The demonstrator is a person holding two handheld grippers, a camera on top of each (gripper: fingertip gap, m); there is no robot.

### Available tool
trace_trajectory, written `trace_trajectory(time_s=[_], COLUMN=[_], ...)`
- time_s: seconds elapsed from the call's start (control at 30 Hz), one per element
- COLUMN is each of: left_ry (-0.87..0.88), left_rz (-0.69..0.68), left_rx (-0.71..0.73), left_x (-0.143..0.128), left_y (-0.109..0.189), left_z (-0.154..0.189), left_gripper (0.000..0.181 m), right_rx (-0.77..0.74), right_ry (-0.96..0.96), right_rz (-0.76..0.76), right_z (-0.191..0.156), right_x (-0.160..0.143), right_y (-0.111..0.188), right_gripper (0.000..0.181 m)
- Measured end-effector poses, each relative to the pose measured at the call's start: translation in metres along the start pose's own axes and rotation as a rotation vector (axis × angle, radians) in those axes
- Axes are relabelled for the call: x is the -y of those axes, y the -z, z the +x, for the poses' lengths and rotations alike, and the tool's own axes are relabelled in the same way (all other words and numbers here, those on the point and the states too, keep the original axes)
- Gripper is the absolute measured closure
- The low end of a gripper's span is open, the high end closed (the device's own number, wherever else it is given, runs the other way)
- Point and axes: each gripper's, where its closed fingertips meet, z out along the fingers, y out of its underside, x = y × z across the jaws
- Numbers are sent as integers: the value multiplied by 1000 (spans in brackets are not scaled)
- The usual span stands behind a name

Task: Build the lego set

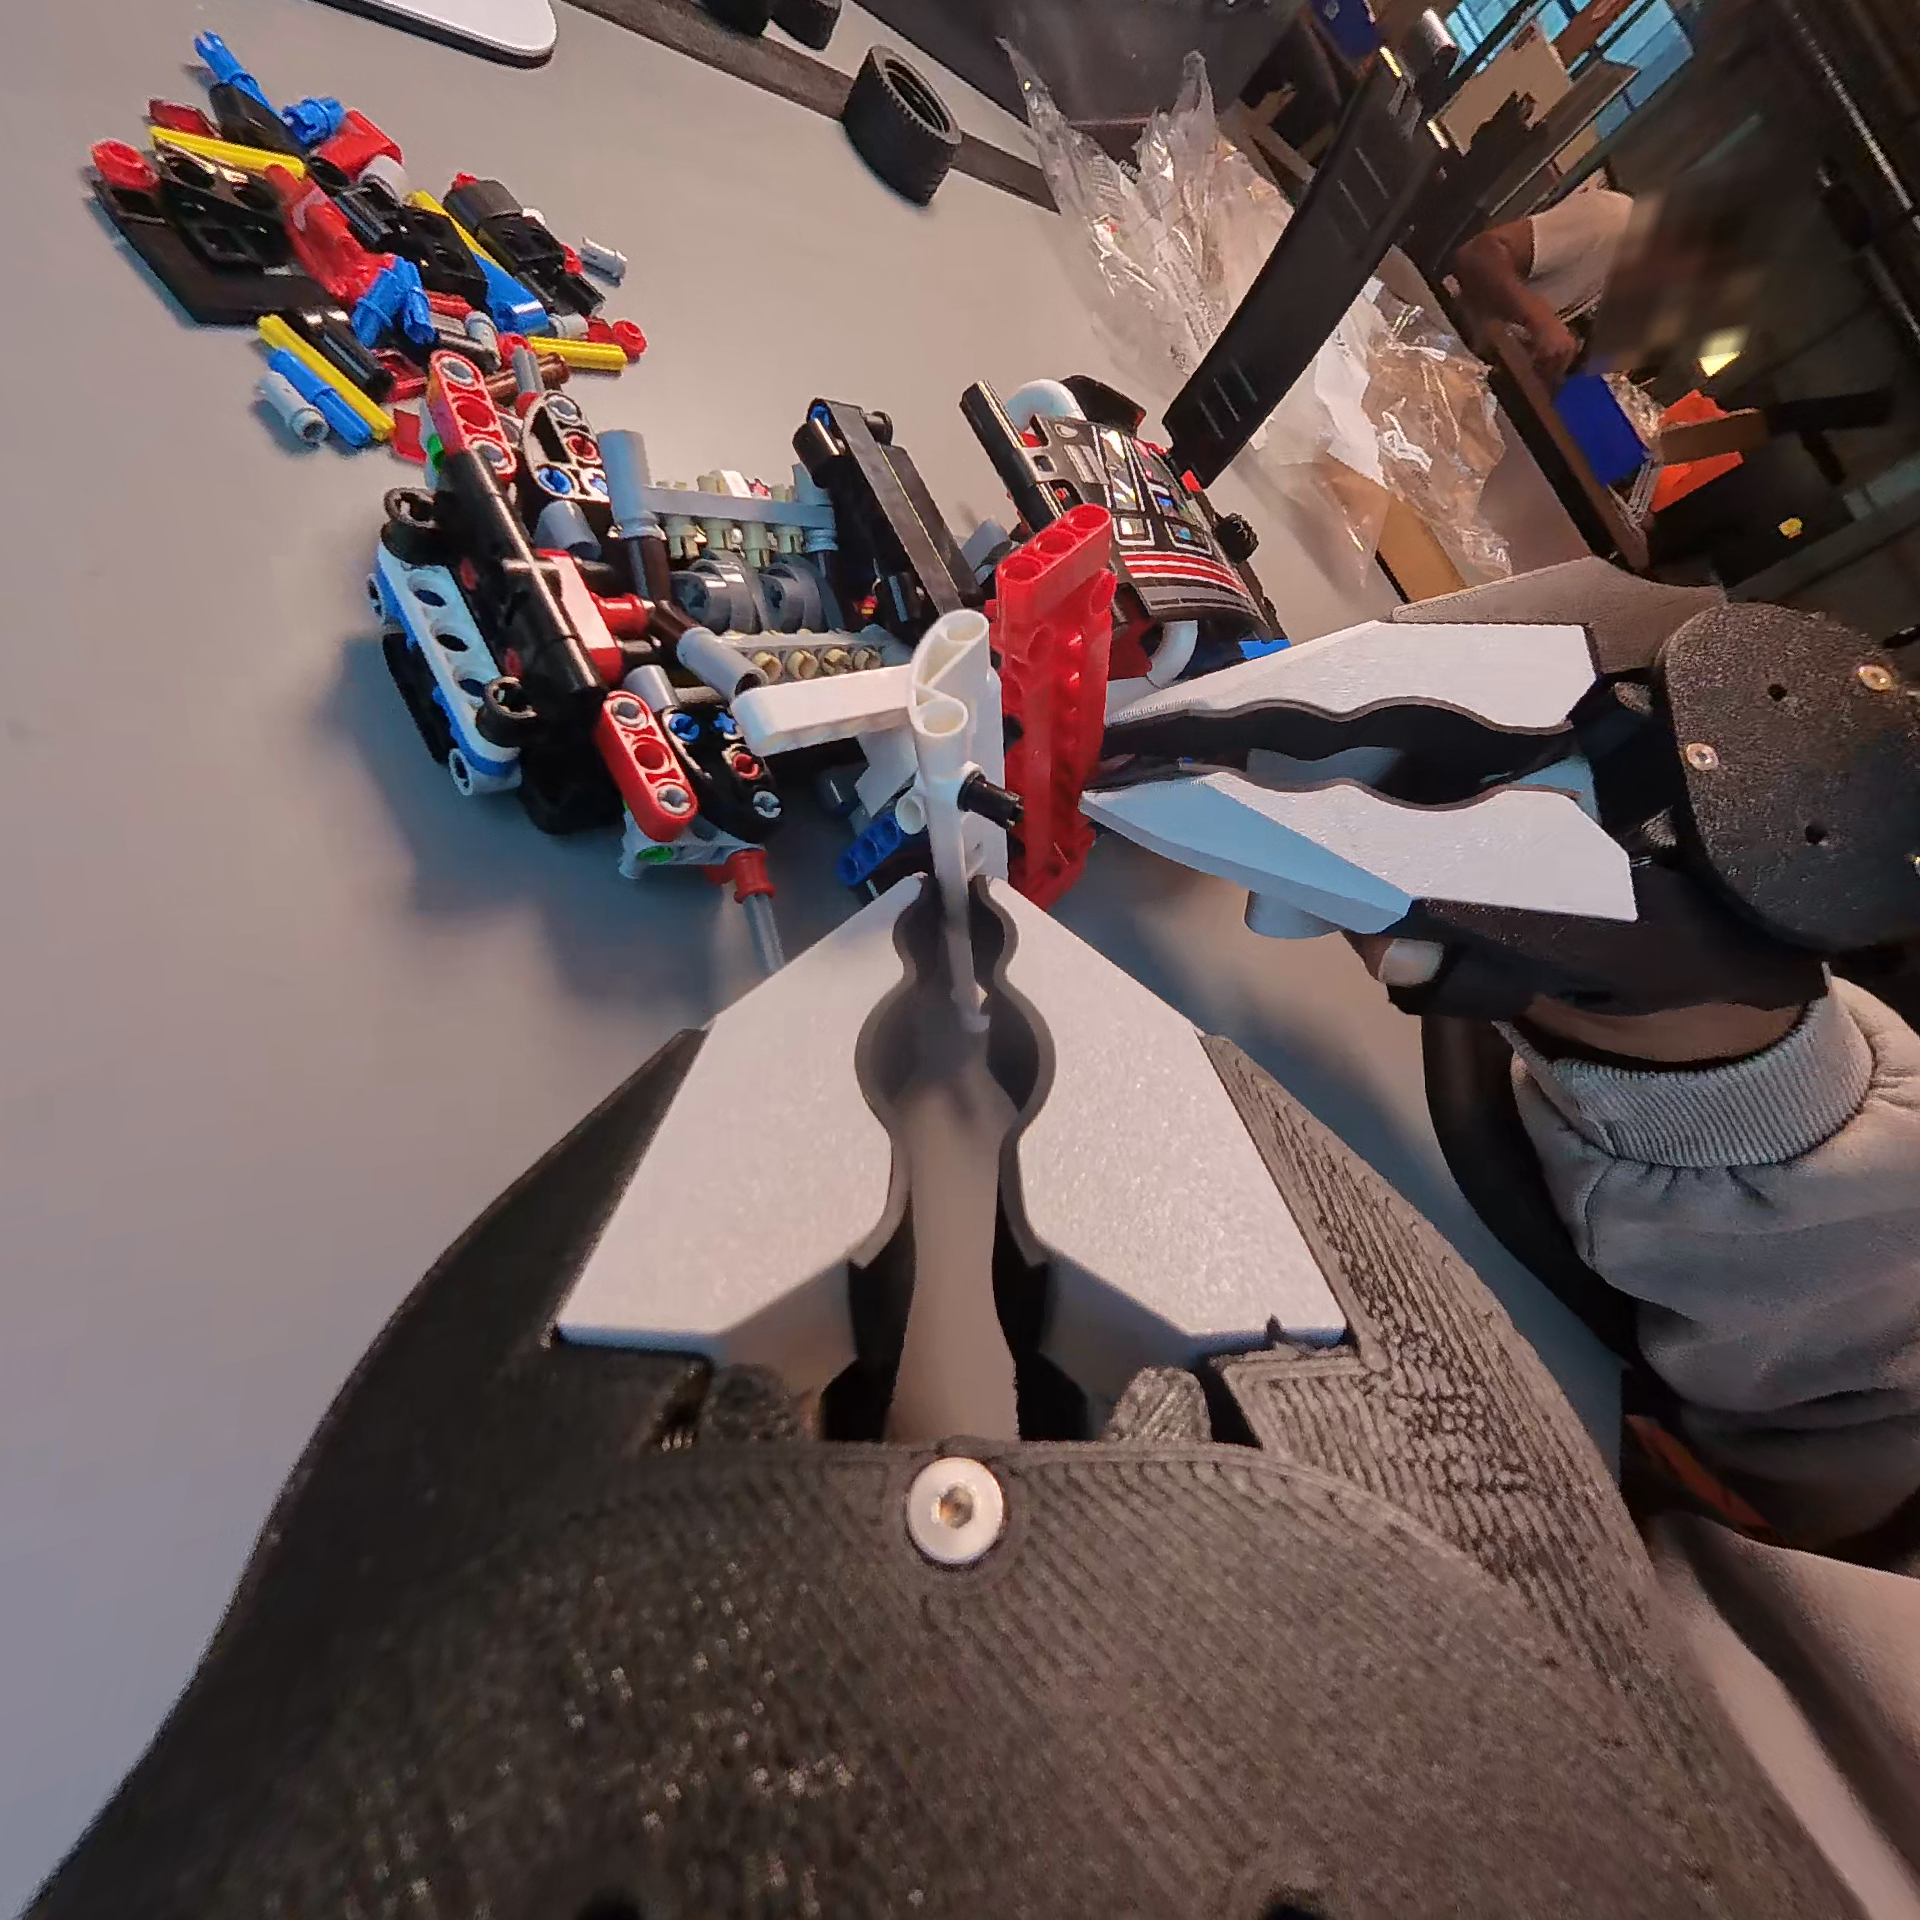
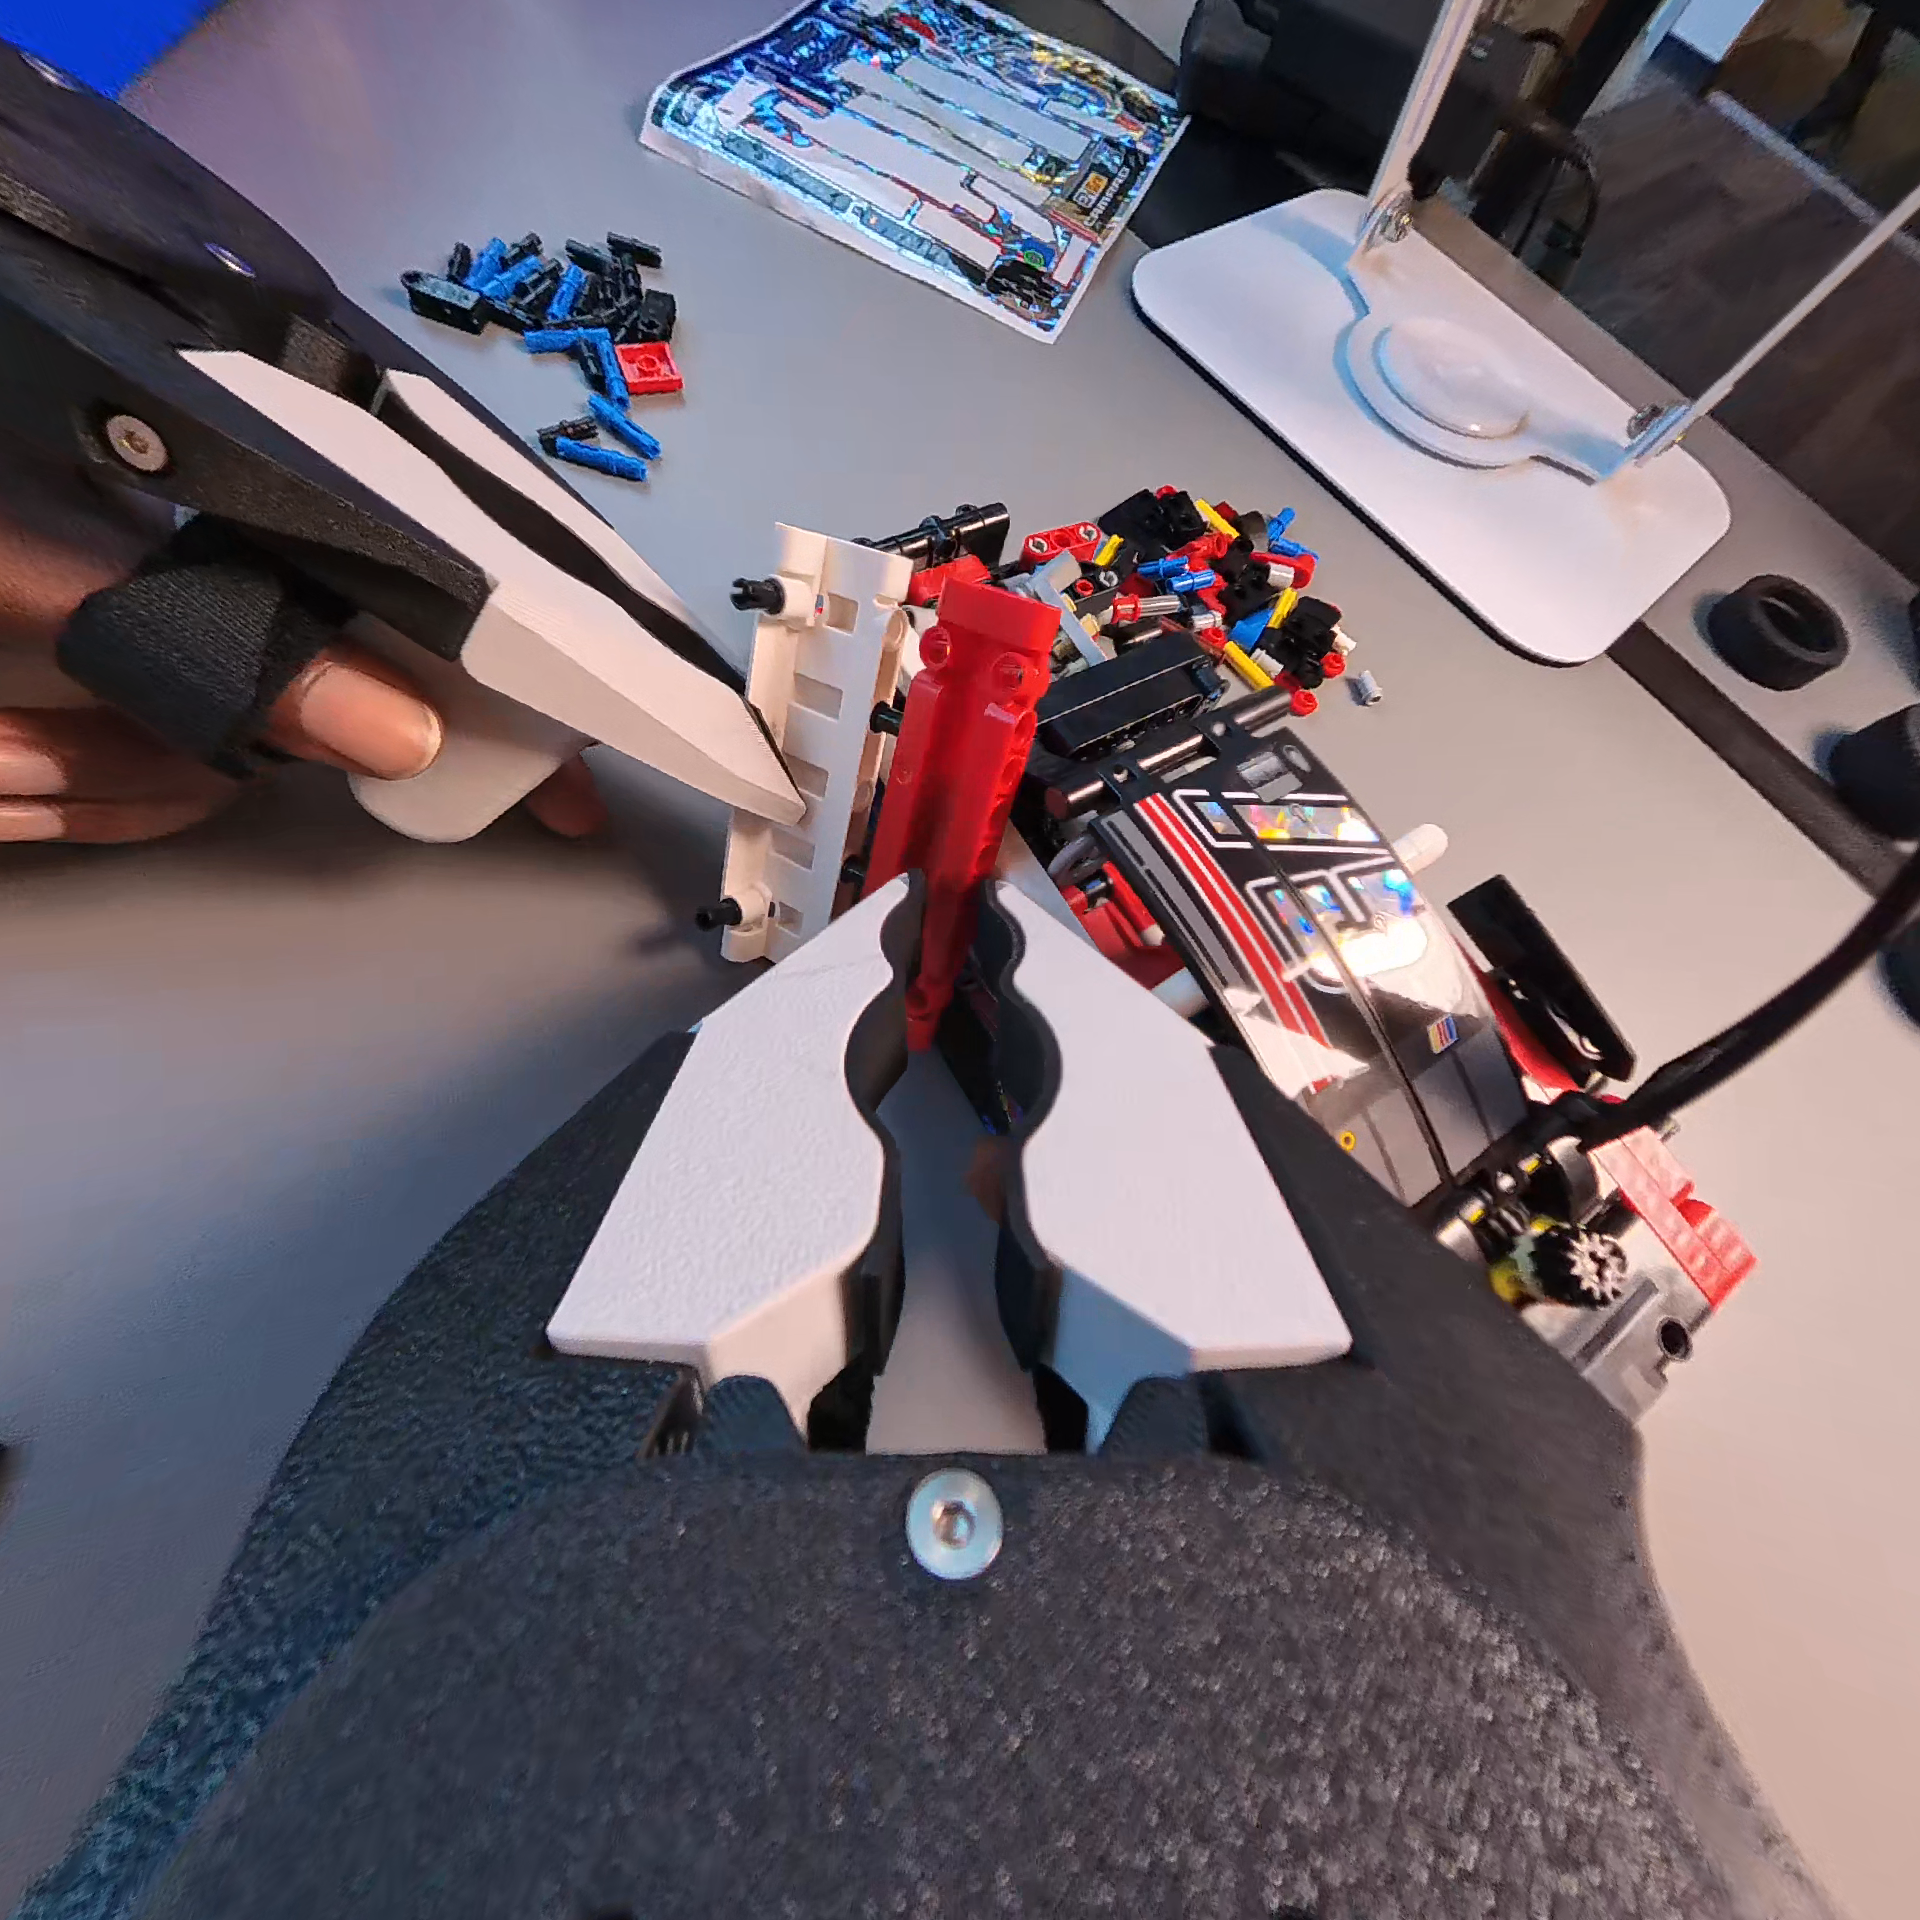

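My left gripper (image 1: 948,891) is shut on the edge of a white slotted Lego panel (image 1: 951,748) and holds it upright. Black pins (image 1: 992,797) stick out of the panel toward a red Lego panel (image 1: 1049,707). My right gripper (image 2: 951,888) is shut on that red panel (image 2: 966,727), which stands upright against the side of the part-built Lego car (image 2: 1299,935). The white panel (image 2: 821,727) is close beside the red one; I cannot tell if they touch. The left gripper (image 2: 758,748) also shows in the right wrist view, and the right gripper (image 1: 1096,758) in the left wrist view.
A pile of loose coloured pieces (image 1: 343,260) lies beyond the car (image 1: 727,582). Blue and black pins (image 2: 561,312), a shiny sticker sheet (image 2: 914,156) and a white monitor stand base (image 2: 1434,416) sit farther back. Black tyres (image 1: 899,125) and plastic bags (image 1: 1174,208) lie near the table's far edge. Spacing between my two grippers at the tips: around 4 centimetres. Left tips and right tips are each some 30 centimetres from the white monitor stand base (image 2: 1434,416).
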Motion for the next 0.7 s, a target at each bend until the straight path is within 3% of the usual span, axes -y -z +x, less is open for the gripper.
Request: trace_trajectory(time_s=[0.27, 0.7], left_ry=[1, -93], left_rz=[9, -7], left_rx=[7, -18], left_x=[1, -1], left_y=[-1, -1], left_z=[-1, 5], left_gripper=[177, 178], right_rx=[-79, 52], right_ry=[63, -21], right_rz=[25, 12], right_z=[5, -1], right_x=[5, 4], right_y=[2, 0], right_gripper=[168, 162])
